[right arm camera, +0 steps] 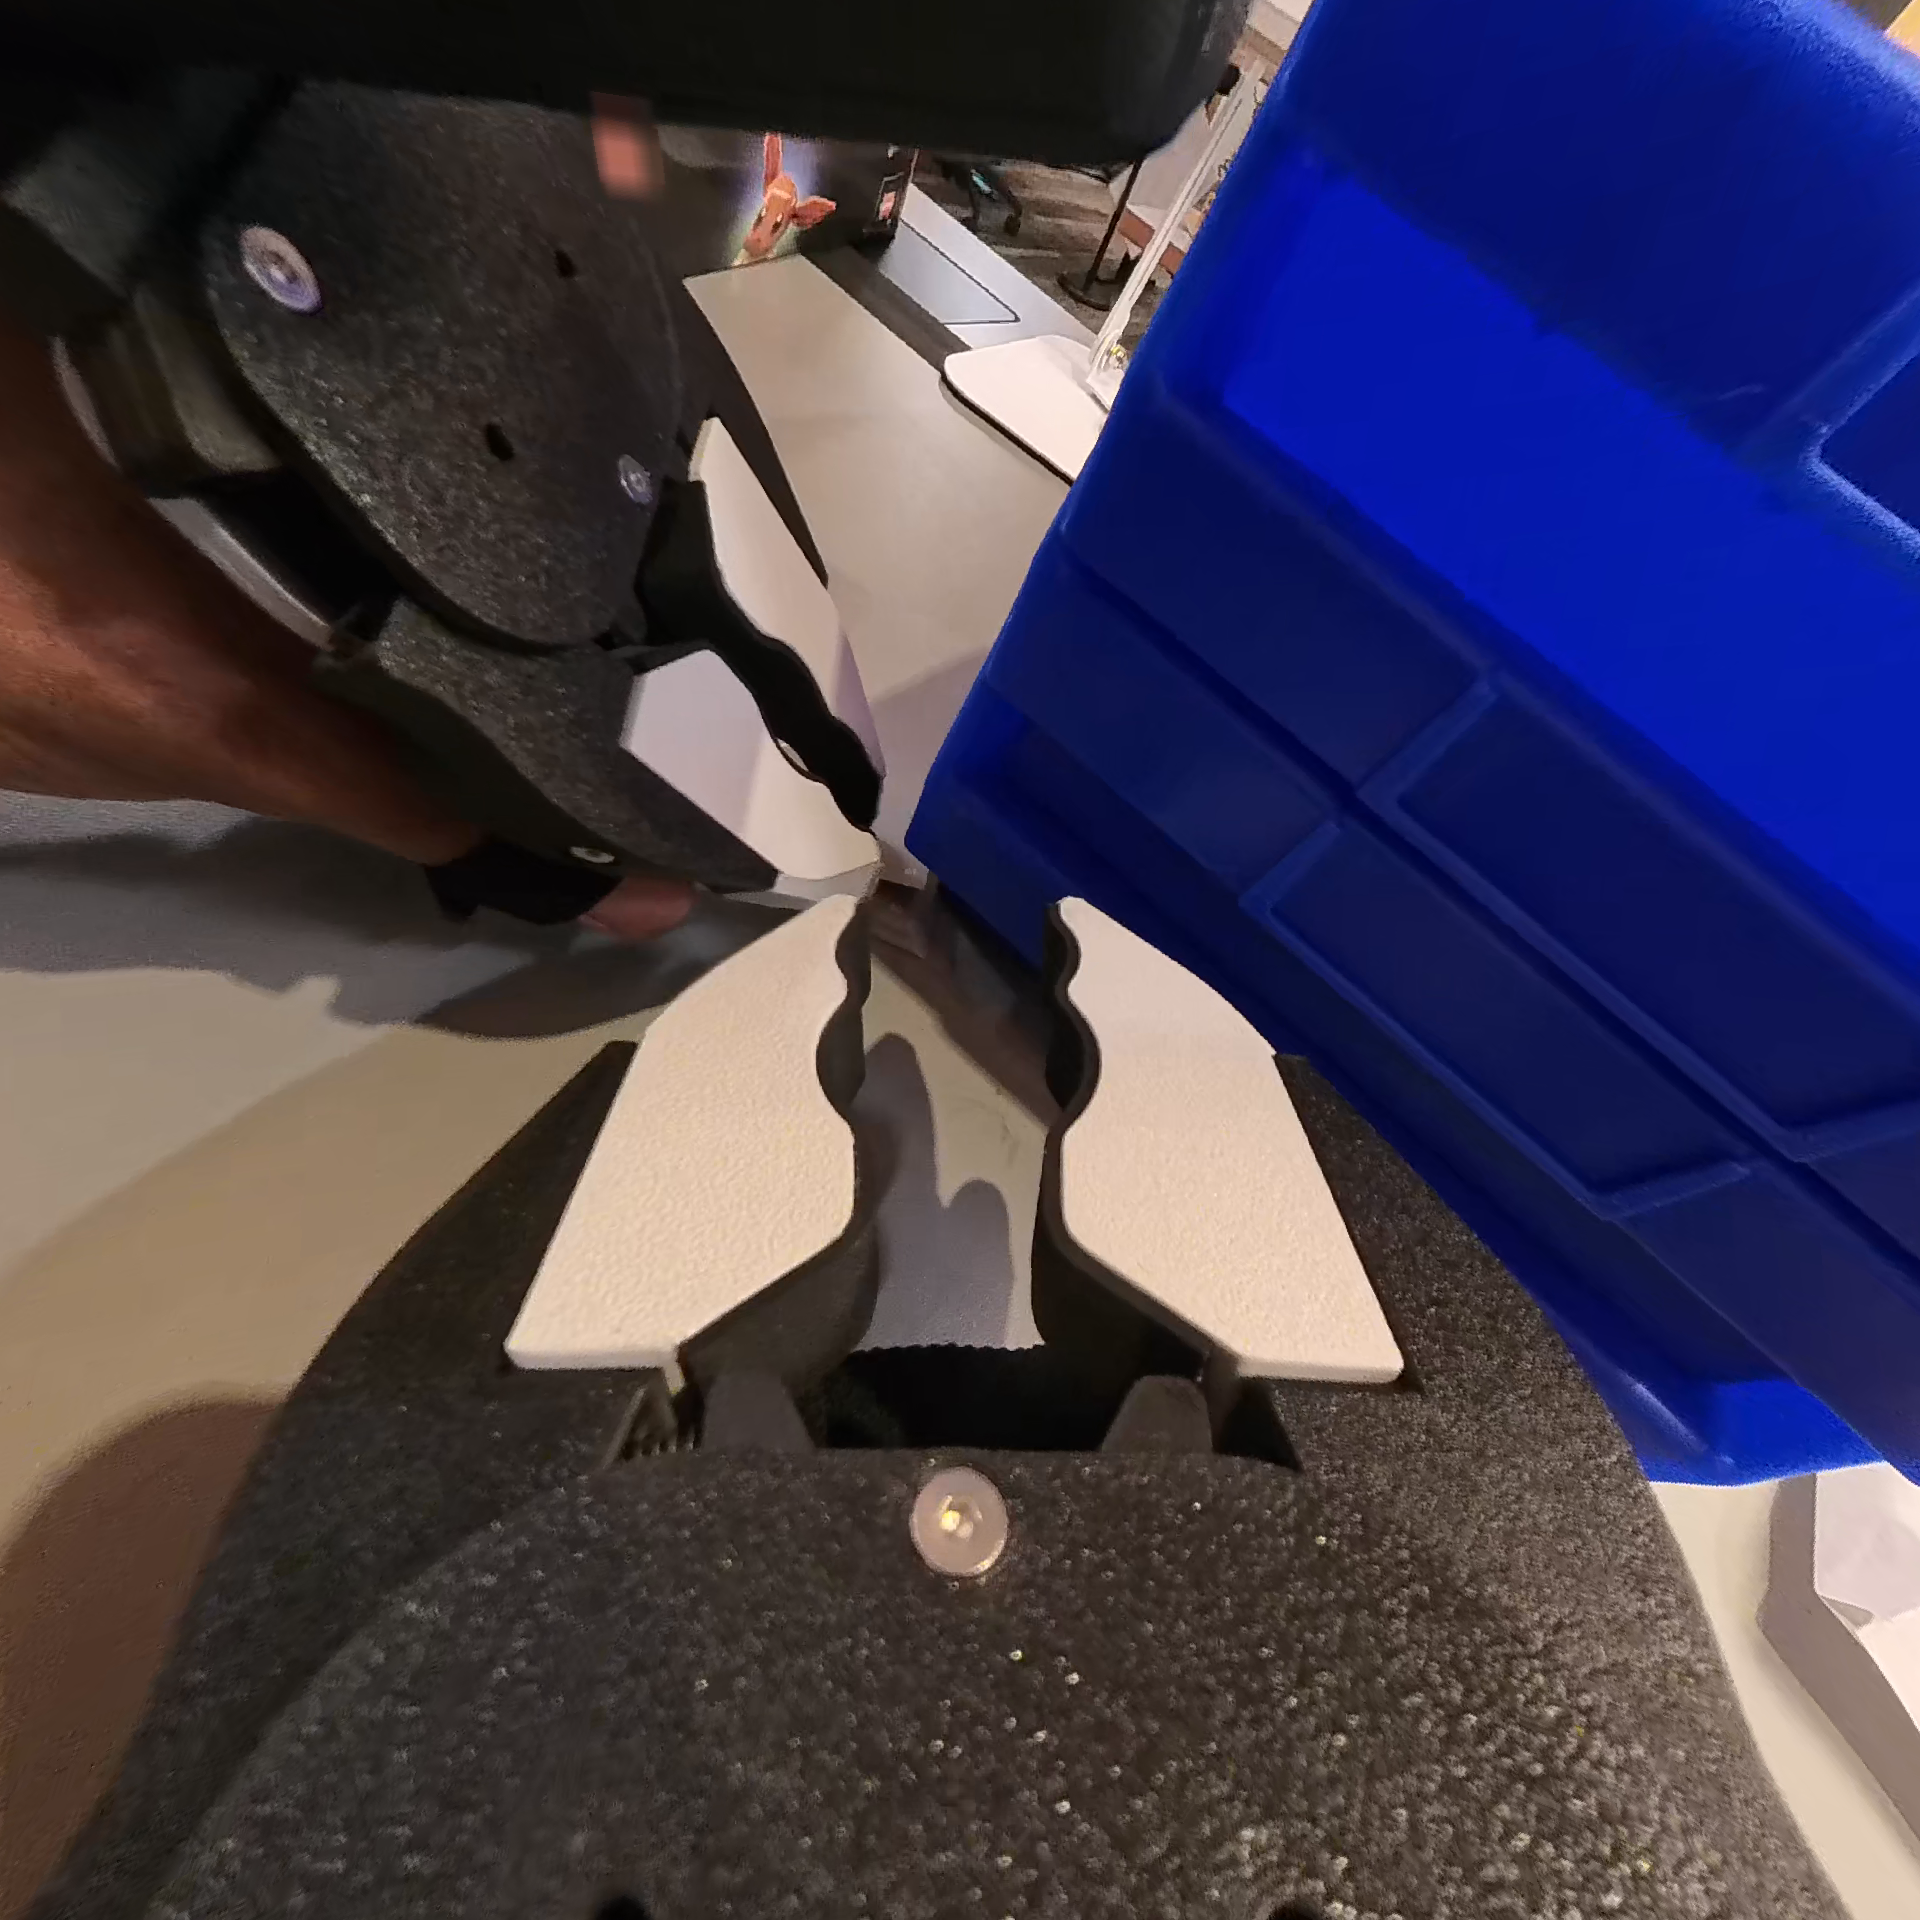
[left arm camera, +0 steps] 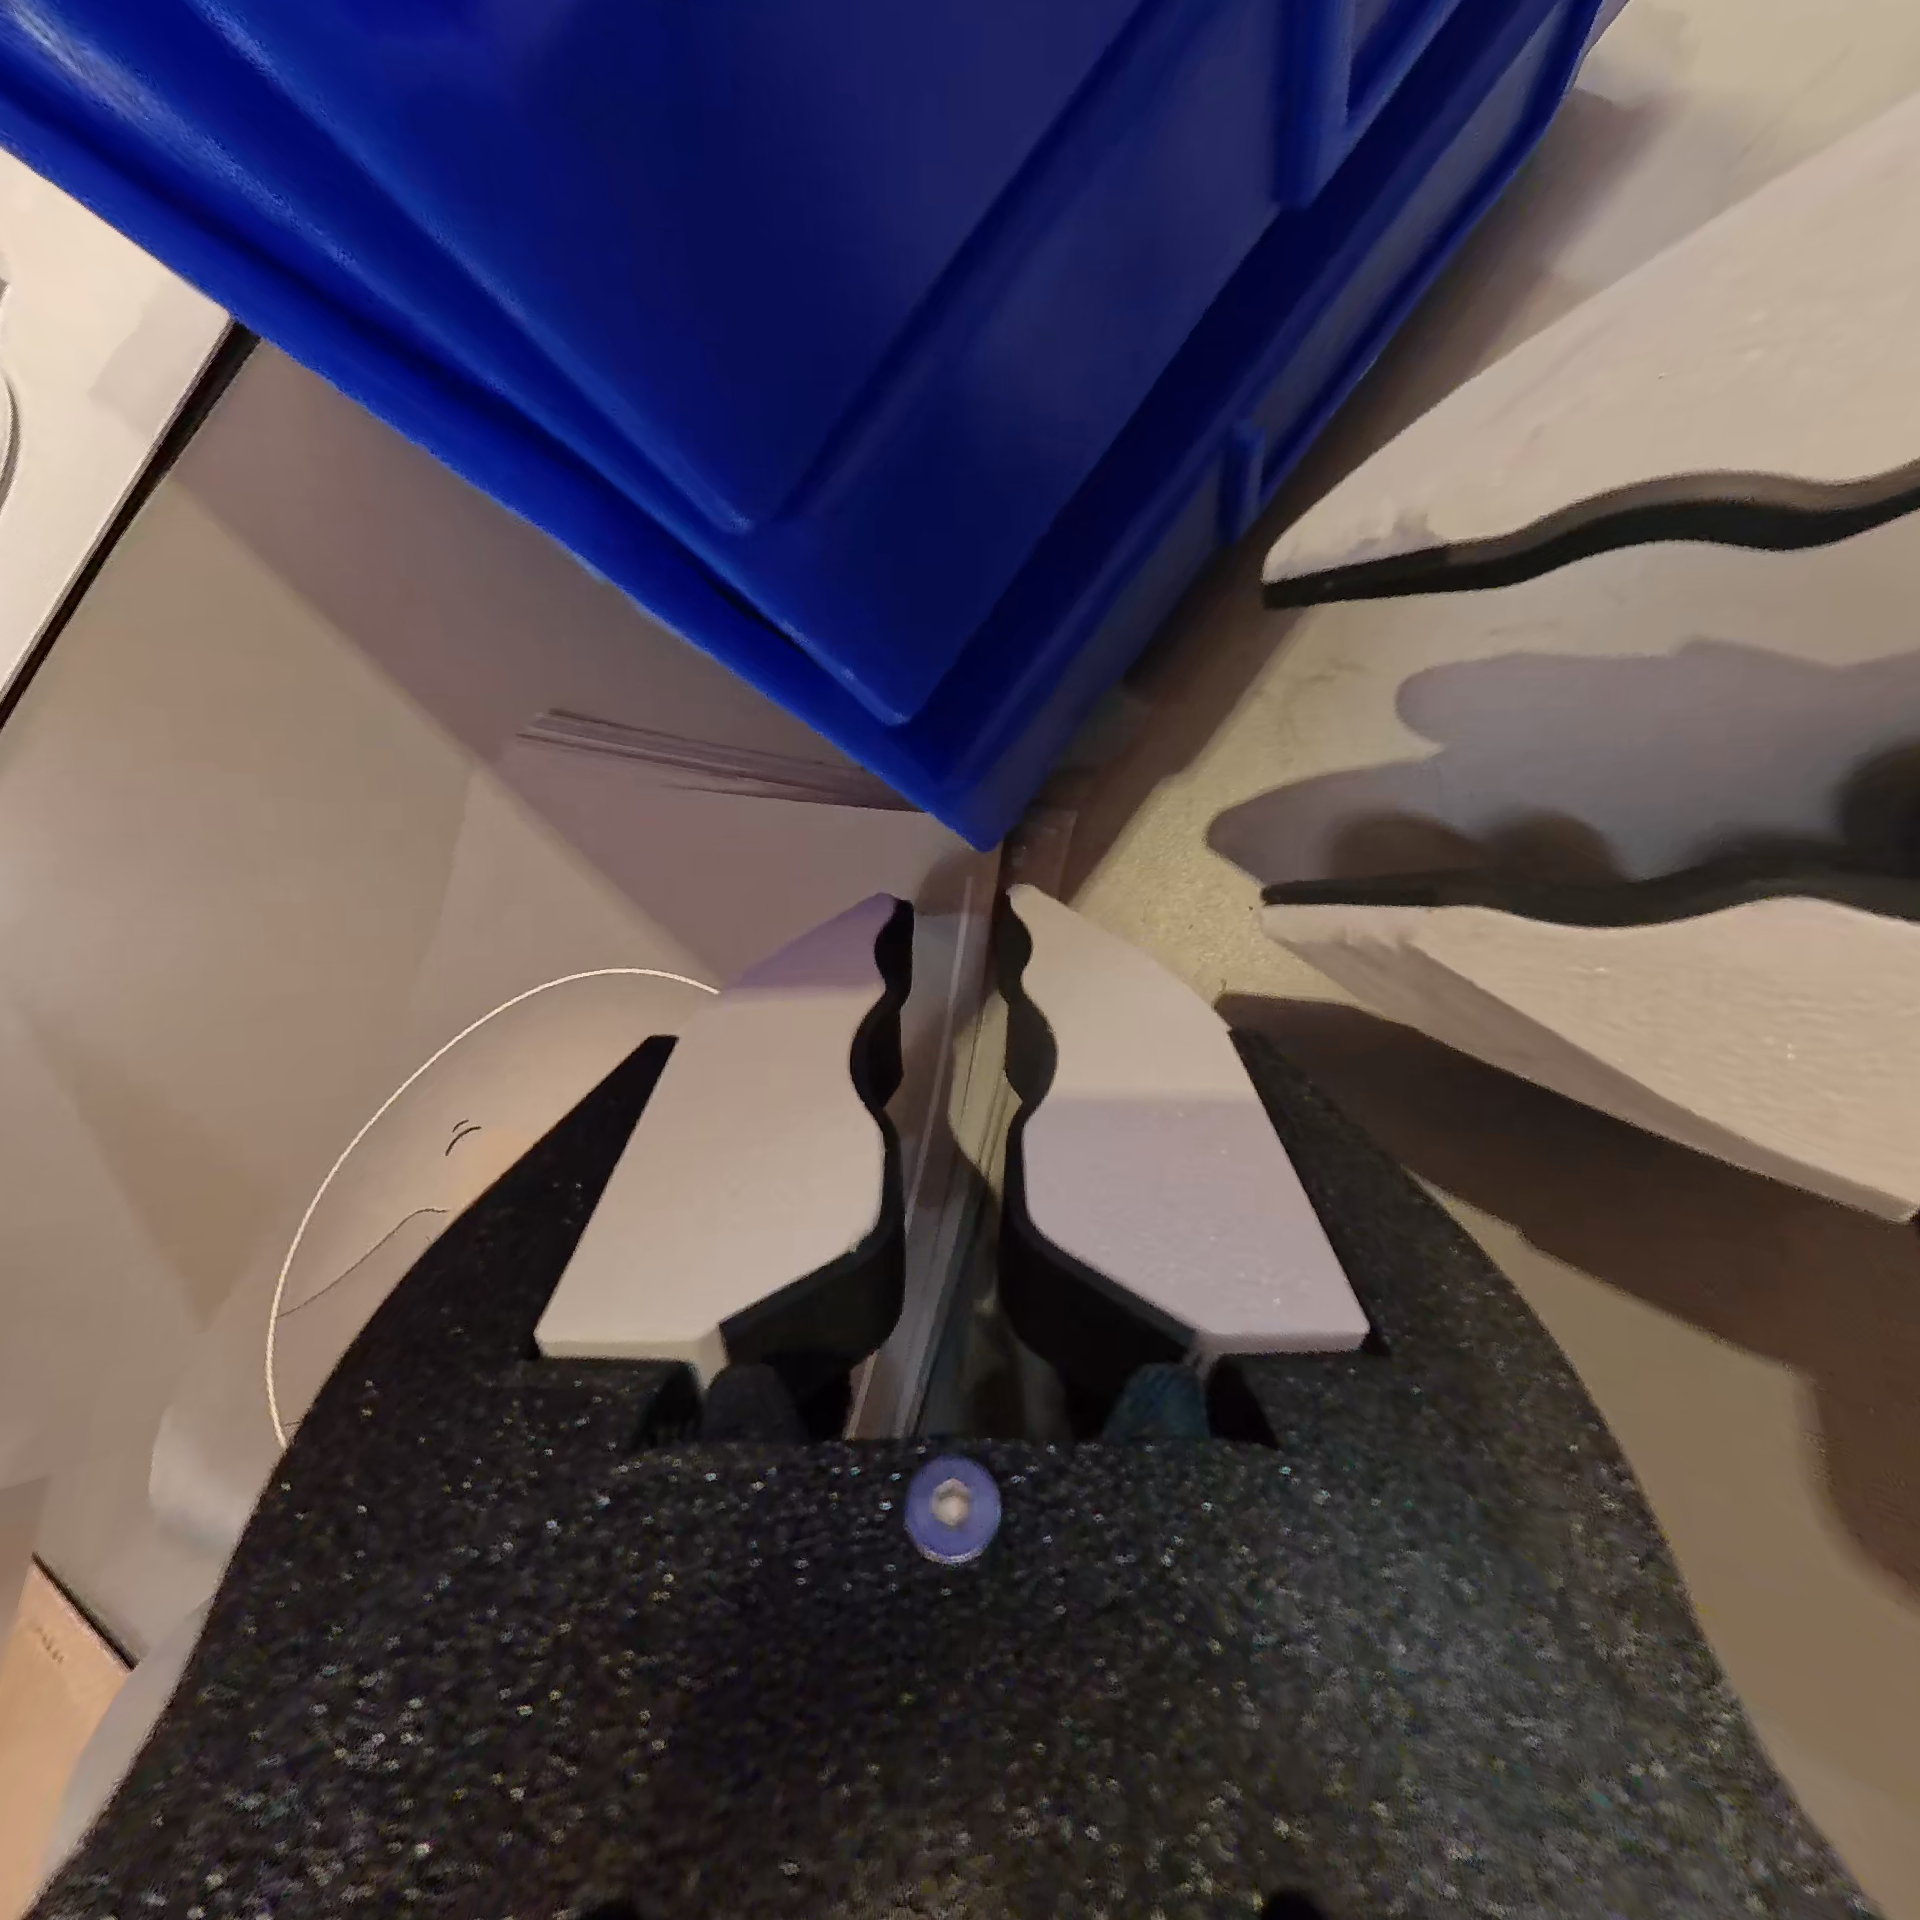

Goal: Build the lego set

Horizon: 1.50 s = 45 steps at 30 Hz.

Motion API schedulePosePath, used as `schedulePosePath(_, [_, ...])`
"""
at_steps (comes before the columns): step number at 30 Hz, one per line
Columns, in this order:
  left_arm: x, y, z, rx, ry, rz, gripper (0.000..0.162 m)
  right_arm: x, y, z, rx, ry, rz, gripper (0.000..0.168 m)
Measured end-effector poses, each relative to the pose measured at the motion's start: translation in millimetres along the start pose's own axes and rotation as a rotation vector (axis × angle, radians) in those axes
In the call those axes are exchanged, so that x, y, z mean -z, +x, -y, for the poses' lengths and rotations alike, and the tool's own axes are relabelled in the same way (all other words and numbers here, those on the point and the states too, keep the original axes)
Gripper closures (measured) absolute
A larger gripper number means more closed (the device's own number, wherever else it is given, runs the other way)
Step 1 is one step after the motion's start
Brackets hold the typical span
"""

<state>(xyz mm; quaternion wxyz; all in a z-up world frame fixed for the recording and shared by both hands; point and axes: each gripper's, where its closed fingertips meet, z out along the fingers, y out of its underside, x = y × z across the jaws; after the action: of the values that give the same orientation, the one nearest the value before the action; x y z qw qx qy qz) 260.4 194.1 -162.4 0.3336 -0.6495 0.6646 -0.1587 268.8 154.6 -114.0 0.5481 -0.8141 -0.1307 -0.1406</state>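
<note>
A big blue plastic bin (left arm camera: pixel 779 312) stands tilted, one bottom corner on the table; it fills the right of the right wrist view (right arm camera: pixel 1507 727). A thin grey booklet (left arm camera: pixel 364 883) lies under and beside that corner. My left gripper (left arm camera: pixel 958 909) is almost closed on the booklet's thin edge, which runs up between its fingers just below the bin's corner. From the side, the left gripper (right arm camera: pixel 873 831) has its tips at the bin's corner. My right gripper (right arm camera: pixel 951 914) is open and empty, its tips near the same corner. It also shows in the left wrist view (left arm camera: pixel 1262 743). No bricks are in view.
The beige table (right arm camera: pixel 208 1091) runs to the left. A person's hand (right arm camera: pixel 156 675) holds the left gripper. A white board (right arm camera: pixel 1029 395) and a picture box (right arm camera: pixel 790 208) are at the back. White paper (right arm camera: pixel 1870 1558) lies at the lower right. My right fingertips sit around 6 centimetres from my left ones.
</note>
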Motion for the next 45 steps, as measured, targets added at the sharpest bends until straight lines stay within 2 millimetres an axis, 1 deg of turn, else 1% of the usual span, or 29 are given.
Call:
schedulePosePath(13, [6,2,-9,-0.042,-0.041,0.022,0.150,0,2,1,0.015,0.003,-0.011,0.137])
schedulePosePath(18, [11,1,-14,-0.030,-0.038,0.013,0.151,-1,1,0,0.027,0.005,-0.010,0.137])
schedulePosePath(21, [20,0,-18,-0.010,-0.022,-0.015,0.149,-1,2,0,0.035,0.004,-0.013,0.137])
schedulePosePath(23, [31,0,-20,0.022,-0.001,-0.062,0.147,-1,1,1,0.042,0.008,-0.012,0.137])
schedulePosePath(24, [38,-2,-20,0.035,0.011,-0.085,0.146,-1,1,1,0.048,0.010,-0.010,0.137])
schedulePosePath(27, [55,-19,-25,0.037,0.021,-0.100,0.142,-2,0,0,0.069,0.008,-0.011,0.137])
schedulePosePath(29, [59,-22,-37,0.013,-0.033,-0.139,0.140,-3,-2,0,0.074,0.007,-0.005,0.137])
schedulePosePath(31, [60,-21,-46,-0.014,-0.065,-0.169,0.134,-4,-2,-2,0.076,0.001,0.000,0.137])
schedulePosePath(36, [56,-15,-58,-0.082,-0.097,-0.217,0.124,-4,-2,-2,0.081,0.001,0.006,0.137])
schedulePosePath(41, [55,-10,-64,-0.096,-0.119,-0.262,0.125,-5,-6,-3,0.103,-0.002,0.021,0.137])
schedulePosePath(45, [58,-15,-70,-0.125,-0.151,-0.246,0.128,-5,-7,-3,0.111,-0.004,0.020,0.137])
